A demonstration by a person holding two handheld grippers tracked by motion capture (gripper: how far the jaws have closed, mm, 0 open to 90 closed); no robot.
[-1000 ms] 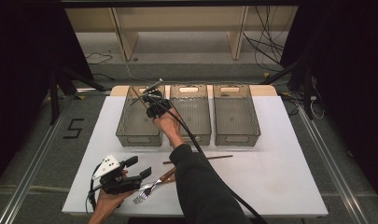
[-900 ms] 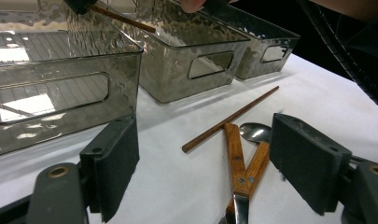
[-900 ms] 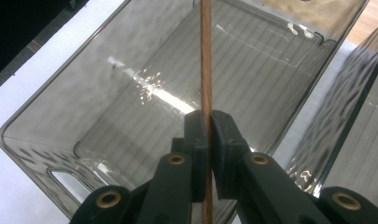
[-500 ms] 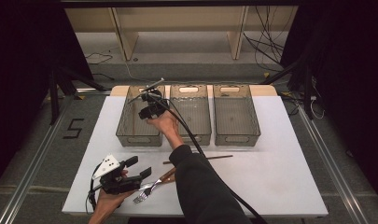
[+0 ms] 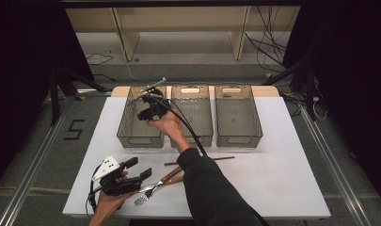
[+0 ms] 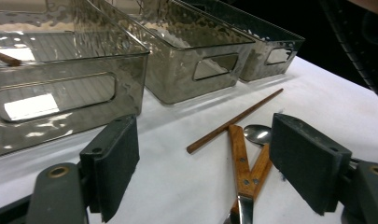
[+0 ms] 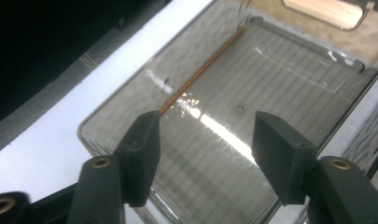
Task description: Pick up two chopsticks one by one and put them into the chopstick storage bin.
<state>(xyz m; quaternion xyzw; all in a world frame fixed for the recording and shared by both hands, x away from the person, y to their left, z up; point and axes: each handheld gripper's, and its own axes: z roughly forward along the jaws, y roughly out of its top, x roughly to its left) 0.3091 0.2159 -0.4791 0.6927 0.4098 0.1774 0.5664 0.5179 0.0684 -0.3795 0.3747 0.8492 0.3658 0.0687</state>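
**A:** What sits at the near left of the table (image 5: 273, 165)?

**B:** The left gripper (image 5: 131, 175), held low over the white top near the front edge, jaws spread wide and empty. In the left gripper view (image 6: 203, 168) those jaws frame a fork (image 6: 240, 182) and a spoon (image 6: 257, 140), both with wooden handles, lying crossed just ahead of them. Neither jaw touches them.

**A:** And the thin stick beside them?

**B:** A chopstick (image 5: 200, 161) lies flat on the table just past the fork and spoon, between them and the bins, running left to right.

**A:** Moving right and farther back?

**B:** Three clear bins stand in a row at the far side. The right gripper (image 5: 148, 112) hangs over the left bin (image 5: 127, 125), the hand reaching across from the near middle. Its jaws are wide apart and hold nothing, as the right gripper view (image 7: 203, 140) shows.

**A:** What is in that bin?

**B:** A second chopstick (image 7: 203, 70) lies flat on the bin floor along its left wall, below the open jaws and clear of them. The middle bin (image 5: 193, 115) and right bin (image 5: 237, 115) show bare floors.
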